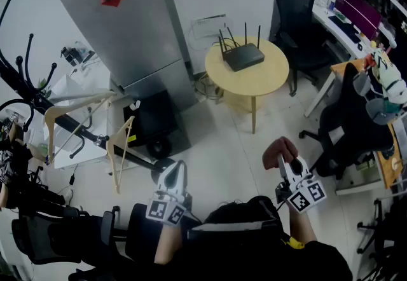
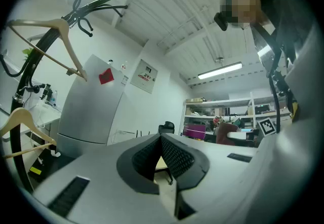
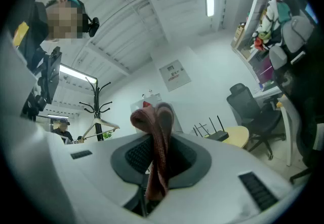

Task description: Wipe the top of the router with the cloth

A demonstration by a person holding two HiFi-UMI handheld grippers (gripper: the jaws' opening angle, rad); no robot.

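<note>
Nearest, well short of the round table point(image 1: 270, 79) on its near side: right gripper point(image 1: 284, 166), jaws clamped on a folded reddish-brown cloth point(image 3: 157, 134). Pinched mid-fold, with the looped top standing above the jaw tips and the loose end hanging below the pads. Level with it, further to the table's left: left gripper point(image 1: 173, 178), jaw tips brought together, nothing between them.

On the table, toward its far-left part: black router point(image 1: 243, 57), lying flat, antennas point(image 1: 245, 32) upright along the rear edge. Cloth and router well apart. Wiping judged not yet begun.

Handling, cloth:
- Judged soft, light and limp.
- Expect bunching and dragging rather than pushing.
- Keep the present mid-fold grip.
- Lay the loop or the hanging end flat on the router top.

Handling, router:
- Judged light and hard-shelled, likely to slide on the smooth tabletop under a sideways stroke.
- Wipe with light downward pressure, with strokes along the antenna row and clear of the thin antennas, judged easy to knock.
- If steadying proves necessary, press with the left gripper on a front corner of the casing, never on an antenna.

Beyond the table, just behind its far-right side: black office chair point(image 1: 294, 9). Beside the table, to its left: grey refrigerator point(image 1: 137, 38).
</note>
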